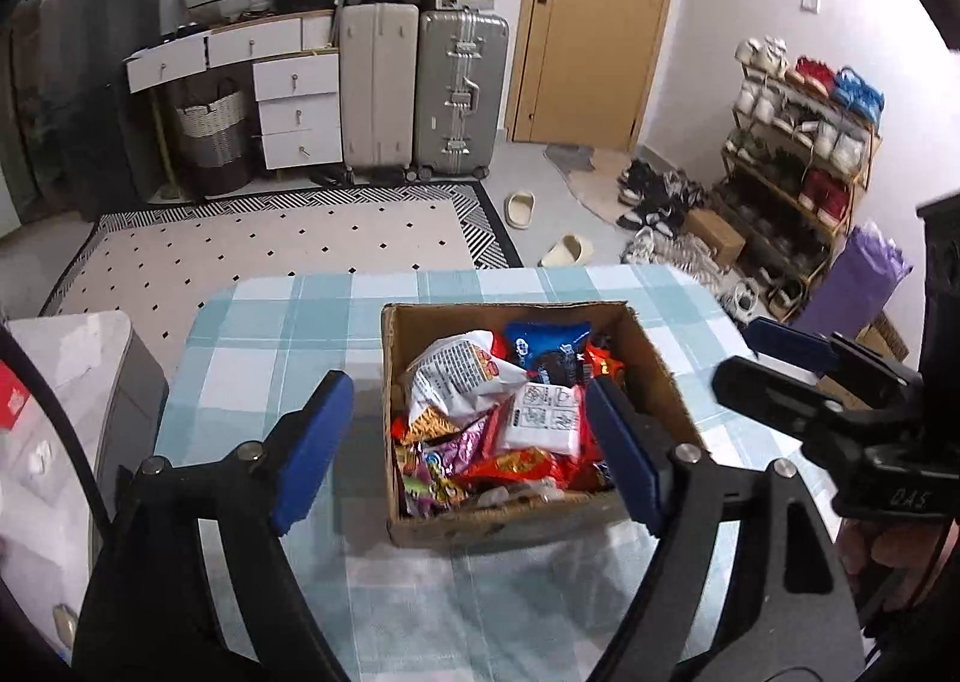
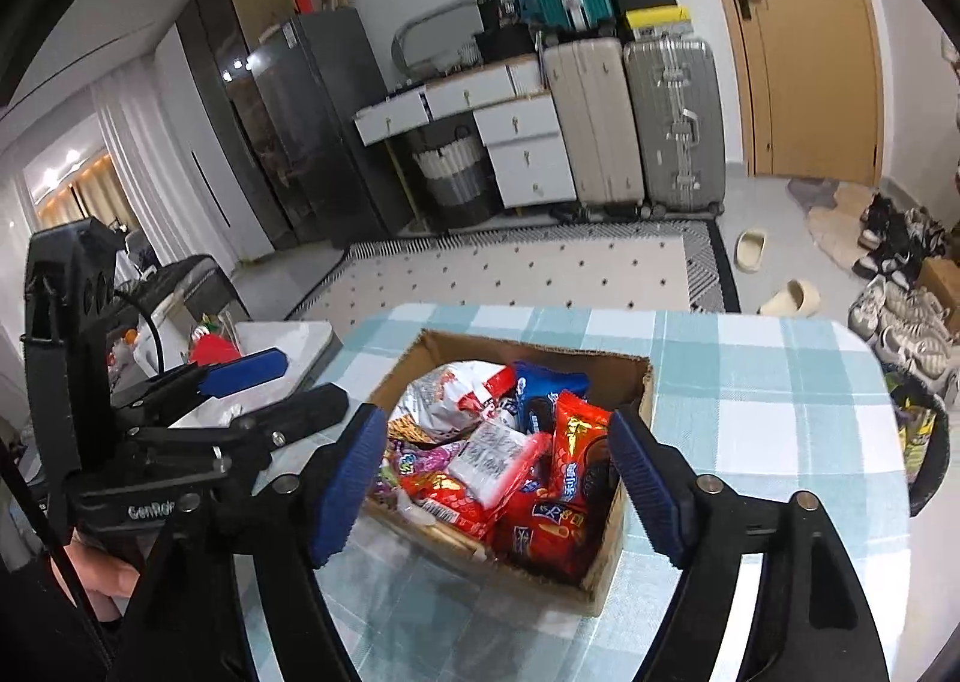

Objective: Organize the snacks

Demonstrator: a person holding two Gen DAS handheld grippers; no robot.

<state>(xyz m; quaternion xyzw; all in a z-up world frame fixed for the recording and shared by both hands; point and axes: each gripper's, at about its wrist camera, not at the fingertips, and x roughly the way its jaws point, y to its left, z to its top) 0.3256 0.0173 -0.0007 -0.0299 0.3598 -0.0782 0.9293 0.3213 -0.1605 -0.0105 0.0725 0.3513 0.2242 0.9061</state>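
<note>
1. Nearest in the left wrist view, the left gripper (image 1: 468,445) hangs with its blue pads spread wide and nothing between them; one pad is over the bare cloth and the other over the right part of the cardboard box (image 1: 660,382).
2. Likewise the right gripper (image 2: 501,481) in its own view stands wide apart and empty, its pads framing the near part of the same cardboard box (image 2: 630,382) from above, touching no packet.
3. Each camera catches the other tool: the left view shows the right gripper (image 1: 774,352) at its right edge, and the right view shows the left gripper (image 2: 282,385) at its left, with a hand (image 2: 105,580) under it.
4. The snacks (image 1: 510,430) fill the box, which sits on the table (image 1: 270,334) with a blue and white checked cloth; a blue cookie pack (image 1: 549,346) lies at the far side, and a white crumpled bag (image 1: 462,382) lies beside it.
5. Only the right view shows the red wrapper (image 2: 579,430) propped upright against the inner packets.
6. Farther off, both views show a dotted rug (image 1: 270,244), two slippers and upright suitcases (image 1: 420,94) by a wooden door (image 1: 594,22).
7. Only the left view shows the shoe rack (image 1: 798,154); only the right shows the dark cabinet (image 2: 300,142) and curtains.
</note>
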